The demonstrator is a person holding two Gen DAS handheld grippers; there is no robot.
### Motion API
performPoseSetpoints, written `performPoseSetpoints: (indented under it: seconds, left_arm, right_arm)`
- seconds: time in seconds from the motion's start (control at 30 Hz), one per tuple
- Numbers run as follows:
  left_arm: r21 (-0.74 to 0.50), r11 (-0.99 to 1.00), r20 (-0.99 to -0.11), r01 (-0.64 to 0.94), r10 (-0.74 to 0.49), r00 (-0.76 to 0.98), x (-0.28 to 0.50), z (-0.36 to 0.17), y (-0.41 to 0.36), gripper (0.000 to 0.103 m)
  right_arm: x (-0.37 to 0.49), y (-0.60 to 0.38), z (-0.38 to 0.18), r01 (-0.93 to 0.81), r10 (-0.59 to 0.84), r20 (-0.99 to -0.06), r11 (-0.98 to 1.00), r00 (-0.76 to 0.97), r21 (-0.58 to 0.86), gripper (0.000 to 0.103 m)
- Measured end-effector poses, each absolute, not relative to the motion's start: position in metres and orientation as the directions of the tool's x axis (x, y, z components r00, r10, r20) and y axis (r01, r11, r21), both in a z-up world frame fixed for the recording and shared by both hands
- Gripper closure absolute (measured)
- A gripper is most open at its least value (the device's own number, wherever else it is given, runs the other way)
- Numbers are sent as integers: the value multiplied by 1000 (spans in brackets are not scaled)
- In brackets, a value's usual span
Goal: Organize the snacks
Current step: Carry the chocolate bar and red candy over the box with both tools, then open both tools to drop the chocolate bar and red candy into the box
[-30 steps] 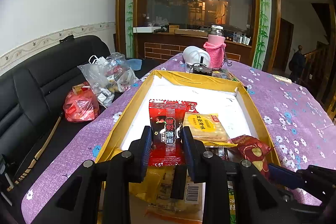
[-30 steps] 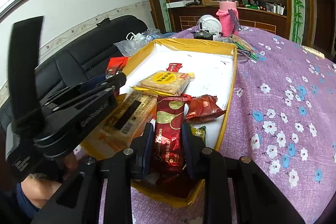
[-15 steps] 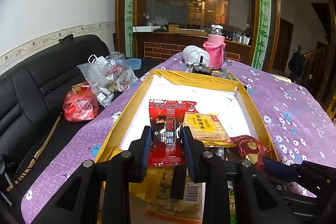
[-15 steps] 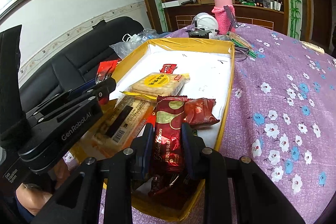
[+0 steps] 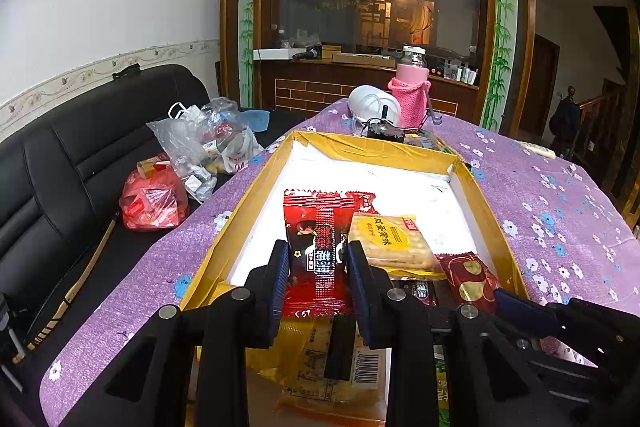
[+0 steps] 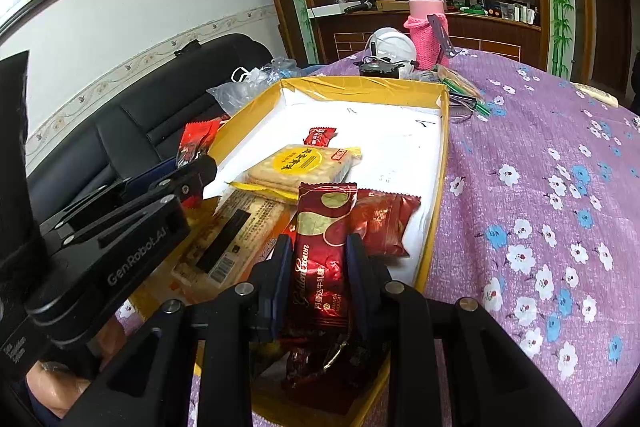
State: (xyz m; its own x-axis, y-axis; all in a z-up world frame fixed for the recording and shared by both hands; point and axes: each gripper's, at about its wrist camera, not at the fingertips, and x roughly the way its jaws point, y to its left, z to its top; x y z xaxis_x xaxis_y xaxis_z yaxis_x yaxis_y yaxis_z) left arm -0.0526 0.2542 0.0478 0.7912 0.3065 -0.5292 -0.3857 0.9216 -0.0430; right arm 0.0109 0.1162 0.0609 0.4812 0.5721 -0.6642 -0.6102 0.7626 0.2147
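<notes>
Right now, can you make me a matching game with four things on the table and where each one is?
Things:
1. bright red snack packet
2. dark red nougat packet
3. yellow cracker pack
4. pink knitted bottle

Places:
A. lying in the box, no hand-held gripper on it
B. between the right hand-held gripper's fingers
C. standing on the purple tablecloth beyond the yellow box
D. between the left hand-held gripper's fingers

Pairs: 1-D, 2-B, 3-A, 4-C

Right hand-held gripper (image 6: 319,269) clamping dark red nougat pkt (image 6: 322,251), above yellow tray (image 6: 434,211), purple floral cloth (image 6: 540,211).
</notes>
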Motion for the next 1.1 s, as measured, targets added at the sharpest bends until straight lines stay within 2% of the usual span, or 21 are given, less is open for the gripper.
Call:
performPoseSetpoints:
  seconds: [0.37, 0.43, 0.5, 0.53, 0.6, 0.7, 0.8, 0.9, 1.1]
  left_arm:
    - [-48, 919, -533, -391, 307, 788, -51, 48, 255, 72]
    - [-50, 918, -535, -393, 307, 787, -52, 48, 256, 71]
    - [-53, 915, -534, -399, 312, 786, -51, 48, 257, 62]
    - [-54, 913, -529, -404, 317, 787, -51, 49, 258, 59]
    - [-53, 911, -521, -410, 325, 789, -52, 50, 259, 52]
    - [-47, 910, -513, -411, 331, 792, -52, 50, 257, 48]
    - [-43, 909, -506, -415, 338, 794, -53, 51, 256, 44]
    - [-44, 904, -498, -425, 349, 794, -54, 52, 257, 34]
    - [-29, 902, -471, -430, 368, 802, -58, 55, 254, 28]
  right_arm:
    - [5, 116, 64, -622, 571, -656, 759, 495, 191, 72]
    - [3, 116, 67, -624, 567, -651, 761, 504, 179, 65]
    - [-1, 114, 71, -625, 564, -645, 763, 516, 167, 49]
    - [-4, 111, 74, -621, 558, -640, 768, 529, 157, 46]
    - [-9, 105, 80, -617, 553, -628, 774, 548, 143, 28]
    - [-22, 88, 91, -614, 541, -581, 784, 608, 88, 8]
    - [-35, 68, 96, -619, 537, -546, 784, 643, 43, 0]
    - [-47, 48, 95, -619, 539, -526, 785, 659, 29, 0]
    - [-52, 22, 82, -585, 492, -572, 810, 656, 27, 0]
